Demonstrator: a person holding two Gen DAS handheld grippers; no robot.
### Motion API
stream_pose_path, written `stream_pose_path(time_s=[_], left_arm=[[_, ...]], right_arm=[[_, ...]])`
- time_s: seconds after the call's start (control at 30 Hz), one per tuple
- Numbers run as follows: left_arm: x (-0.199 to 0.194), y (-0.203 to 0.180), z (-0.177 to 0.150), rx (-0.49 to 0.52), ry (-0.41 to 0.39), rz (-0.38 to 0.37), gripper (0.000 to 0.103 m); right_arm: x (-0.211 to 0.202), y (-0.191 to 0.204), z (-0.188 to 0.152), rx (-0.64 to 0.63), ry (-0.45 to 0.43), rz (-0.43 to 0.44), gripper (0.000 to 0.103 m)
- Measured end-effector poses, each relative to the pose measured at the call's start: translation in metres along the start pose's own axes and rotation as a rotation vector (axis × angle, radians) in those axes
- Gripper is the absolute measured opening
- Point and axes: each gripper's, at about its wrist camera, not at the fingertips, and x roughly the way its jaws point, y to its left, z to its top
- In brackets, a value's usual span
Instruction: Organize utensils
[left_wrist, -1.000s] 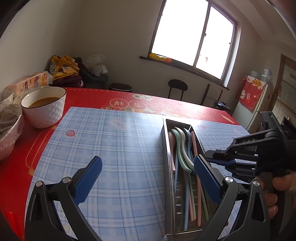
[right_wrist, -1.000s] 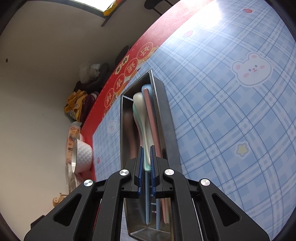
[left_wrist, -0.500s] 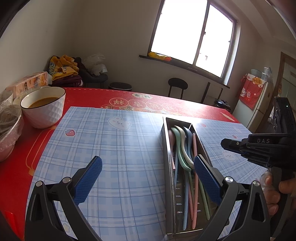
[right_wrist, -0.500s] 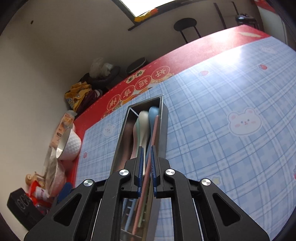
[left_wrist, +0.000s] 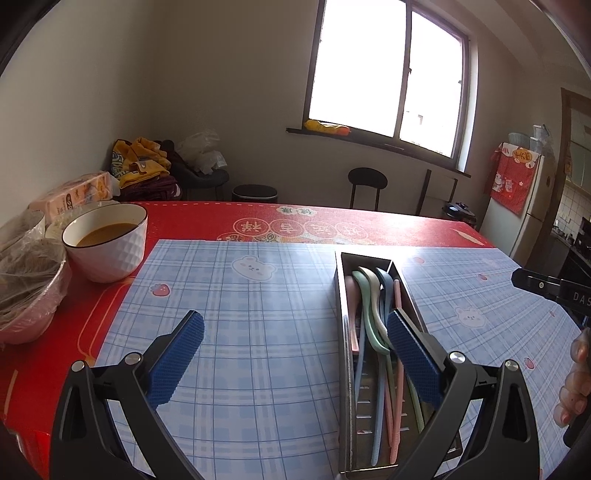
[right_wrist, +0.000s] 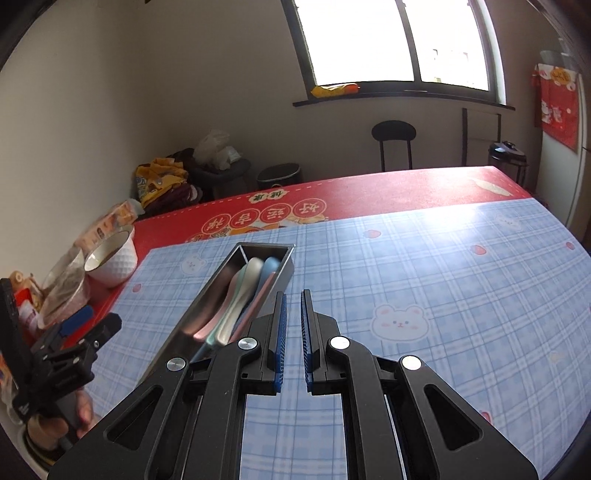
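Observation:
A narrow steel tray (left_wrist: 341, 350) lies lengthwise on the blue checked mat and holds several pastel spoons (left_wrist: 373, 306), bowls at the far end. My left gripper (left_wrist: 293, 325) hovers open over the mat and the tray's near half, with nothing between its blue pads. In the right wrist view my right gripper (right_wrist: 293, 295) is shut, with nothing between its fingers. It hangs above the mat just right of the tray (right_wrist: 207, 295) and its spoons (right_wrist: 243, 291). Its black body (left_wrist: 546, 288) shows at the right edge of the left wrist view.
A white bowl of brown liquid (left_wrist: 107, 243) stands on the red tablecloth at the left. Beside it are a plastic-covered bowl (left_wrist: 26, 280) and a tissue pack (left_wrist: 74, 195). A hand (left_wrist: 576, 387) grips the right tool. The mat (right_wrist: 443, 288) stretches right of the tray.
My right gripper has risen from the tray, rolled level and drawn off to the right, still shut. The left gripper has hardly moved.

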Motion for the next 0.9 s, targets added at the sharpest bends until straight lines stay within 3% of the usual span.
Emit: stream_pose_path(time_s=[0.13,0.2,0.27,0.33,0.4,0.43,0.5,0.57,0.67,0.8,0.9], left_arm=[[-0.011,-0.009,0.007,0.010,-0.017,0.019,0.097],[-0.017,-0.017,0.009,0.028,-0.023,0.036,0.097],[-0.025,-0.026,0.013,0.051,-0.030,0.051,0.097],[-0.033,-0.035,0.017,0.070,-0.044,0.065,0.097],[-0.044,-0.044,0.022,0.082,-0.068,0.068,0.097],[-0.049,-0.048,0.024,0.085,-0.077,0.068,0.097],[-0.056,-0.056,0.028,0.092,-0.090,0.068,0.097],[-0.063,-0.064,0.030,0.102,-0.103,0.063,0.097],[-0.073,-0.075,0.032,0.110,-0.123,0.046,0.097],[-0.085,-0.089,0.032,0.123,-0.164,0.109,0.097],[-0.092,-0.097,0.033,0.132,-0.177,0.109,0.097]], right_arm=[[-0.016,-0.010,0.002,-0.016,-0.023,-0.007,0.009],[-0.022,-0.015,0.003,-0.022,-0.038,-0.008,0.014],[-0.031,-0.019,0.004,-0.027,-0.061,-0.007,0.037],[-0.041,-0.023,0.005,-0.038,-0.093,-0.011,0.052],[-0.051,-0.025,0.007,-0.057,-0.119,-0.012,0.056],[-0.057,-0.026,0.008,-0.063,-0.133,-0.012,0.068],[-0.069,-0.029,0.009,-0.069,-0.164,-0.005,0.074],[-0.079,-0.031,0.011,-0.078,-0.180,-0.020,0.088],[-0.096,-0.034,0.013,-0.085,-0.234,-0.045,0.088],[-0.114,-0.039,0.014,-0.091,-0.275,-0.048,0.088],[-0.126,-0.042,0.014,-0.098,-0.295,-0.047,0.088]])
